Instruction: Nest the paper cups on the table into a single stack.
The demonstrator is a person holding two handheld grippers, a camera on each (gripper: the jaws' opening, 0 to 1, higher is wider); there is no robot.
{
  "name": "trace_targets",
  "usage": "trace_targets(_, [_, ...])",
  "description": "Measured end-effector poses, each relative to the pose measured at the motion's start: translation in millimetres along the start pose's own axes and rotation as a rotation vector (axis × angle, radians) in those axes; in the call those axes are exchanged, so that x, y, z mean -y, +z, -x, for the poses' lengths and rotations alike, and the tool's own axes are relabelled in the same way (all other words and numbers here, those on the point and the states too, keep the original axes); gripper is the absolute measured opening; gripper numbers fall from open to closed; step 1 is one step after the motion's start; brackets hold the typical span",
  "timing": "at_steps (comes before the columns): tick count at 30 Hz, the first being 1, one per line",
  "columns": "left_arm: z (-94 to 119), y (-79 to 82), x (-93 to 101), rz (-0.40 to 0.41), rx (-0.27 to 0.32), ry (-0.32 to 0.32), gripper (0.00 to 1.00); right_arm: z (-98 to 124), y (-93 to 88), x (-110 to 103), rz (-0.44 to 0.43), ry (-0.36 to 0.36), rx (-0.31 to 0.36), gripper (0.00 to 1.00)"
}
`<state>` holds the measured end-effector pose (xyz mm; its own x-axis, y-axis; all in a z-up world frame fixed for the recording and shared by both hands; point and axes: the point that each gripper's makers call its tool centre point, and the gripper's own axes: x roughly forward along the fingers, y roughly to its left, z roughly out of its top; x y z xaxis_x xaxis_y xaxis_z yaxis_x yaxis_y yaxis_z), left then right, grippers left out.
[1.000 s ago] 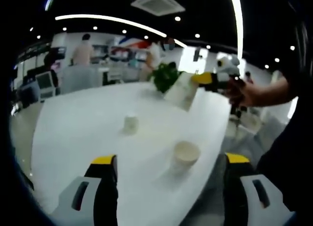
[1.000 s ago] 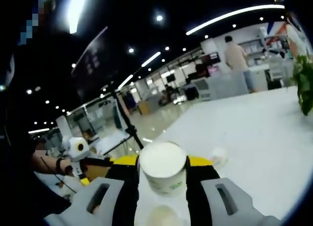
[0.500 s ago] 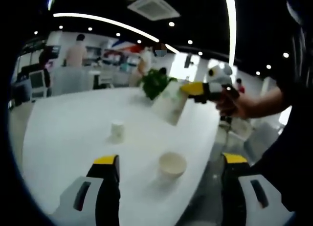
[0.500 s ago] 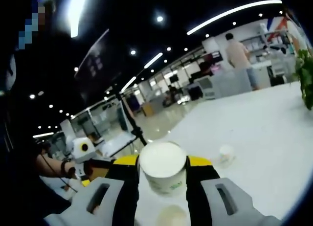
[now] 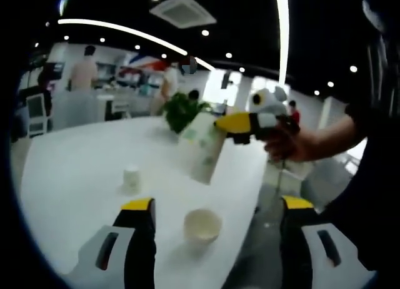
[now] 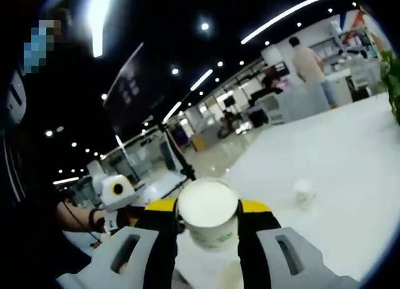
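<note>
Closest in the left gripper view, the left gripper [image 5: 215,211] hangs with its jaws spread wide and nothing between them, and an upright paper cup [image 5: 202,226] stands on the white table [image 5: 75,170] in the gap between the jaw tips, nearer the left jaw. Just beyond and above those tips, the right gripper [image 5: 234,127] reaches in from the right in a person's hand [image 5: 289,144], its yellow-tipped jaws clamped on a tilted paper cup [image 5: 202,146] held in the air above the table. Off to the left of the left jaw and farther back, a small paper cup [image 5: 130,178] stands alone on the table. A green potted plant [image 5: 182,109] sits behind the held cup, with people standing at counters far off. From the right gripper view, the held cup [image 6: 208,212] sits squeezed between the two jaws, its open mouth facing the camera. Beyond the right jaw the small cup [image 6: 304,191] rests on the table [image 6: 350,170], and left of the jaws the left gripper [image 6: 116,195] shows.
</note>
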<state>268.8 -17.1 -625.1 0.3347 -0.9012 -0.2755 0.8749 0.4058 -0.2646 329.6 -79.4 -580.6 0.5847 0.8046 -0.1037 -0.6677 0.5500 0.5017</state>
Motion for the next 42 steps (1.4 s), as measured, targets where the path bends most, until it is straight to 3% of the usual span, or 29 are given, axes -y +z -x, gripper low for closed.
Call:
trace_targets(8, [-9, 1.1, 11.6, -0.011, -0.008, -0.047, 0.78, -1, -2.1, -9, -0.022, 0.027, 0.008, 0.33])
trace_targets(18, [-10, 8.8, 10.0, -0.005, 0.014, -0.052, 0.77, -1, -2.7, -10, -0.026, 0.034, 0.007, 0.33])
trace_targets(28, [-11, 20.8, 11.1, -0.012, 0.031, -0.066, 0.75, -8, -0.4, -20, -0.035, 0.088, 0.018, 0.33])
trace_targets(42, [-1, 32.8, 11.1, -0.028, 0.074, -0.060, 0.68, 0, -1.5, -26, -0.062, 0.131, 0.036, 0.33])
